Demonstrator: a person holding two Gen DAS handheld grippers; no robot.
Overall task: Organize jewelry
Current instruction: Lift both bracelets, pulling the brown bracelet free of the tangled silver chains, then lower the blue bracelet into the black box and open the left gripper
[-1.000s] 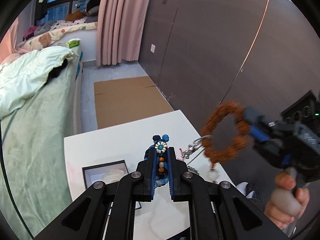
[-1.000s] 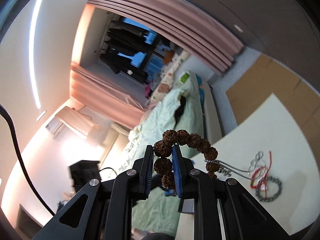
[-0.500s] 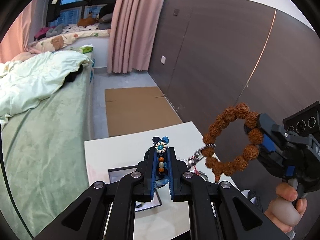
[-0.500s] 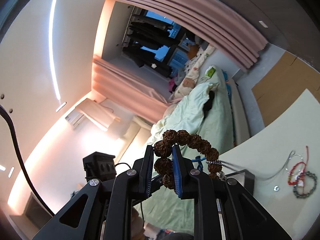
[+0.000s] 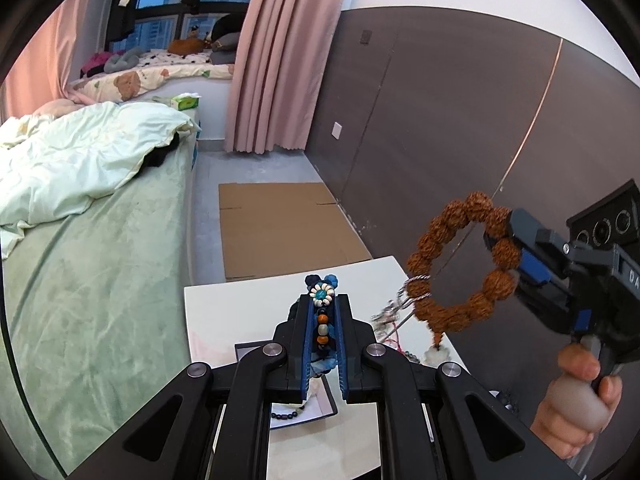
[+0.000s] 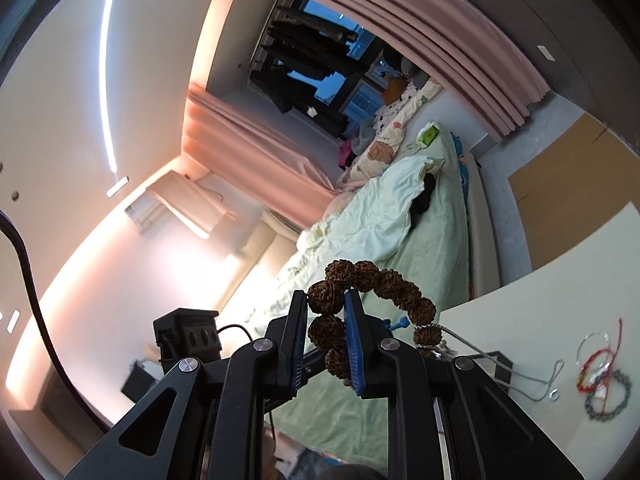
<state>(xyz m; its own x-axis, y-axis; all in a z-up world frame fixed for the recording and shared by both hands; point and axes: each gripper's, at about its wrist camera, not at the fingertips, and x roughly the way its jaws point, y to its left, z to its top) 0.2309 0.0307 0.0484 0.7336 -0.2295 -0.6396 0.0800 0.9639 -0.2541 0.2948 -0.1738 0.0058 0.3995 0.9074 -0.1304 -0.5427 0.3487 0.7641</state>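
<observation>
White table [image 5: 224, 312]: open jewelry box [image 5: 256, 350], tangled bracelets [image 6: 600, 376], silver chain [image 6: 532, 378].

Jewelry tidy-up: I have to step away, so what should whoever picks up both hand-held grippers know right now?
Left hand-held gripper: shut on the blue beaded bracelet with a white flower charm, above the open black jewelry box.
Right hand-held gripper: shut on the brown bracelet of large rough seed beads, held in the air; a silver chain is snagged on it and trails to the white table.
Done: a dark bead strand seems to be in the box.
Left: free the chain, box both bracelets, then the red cord and dark chain bracelet.
</observation>
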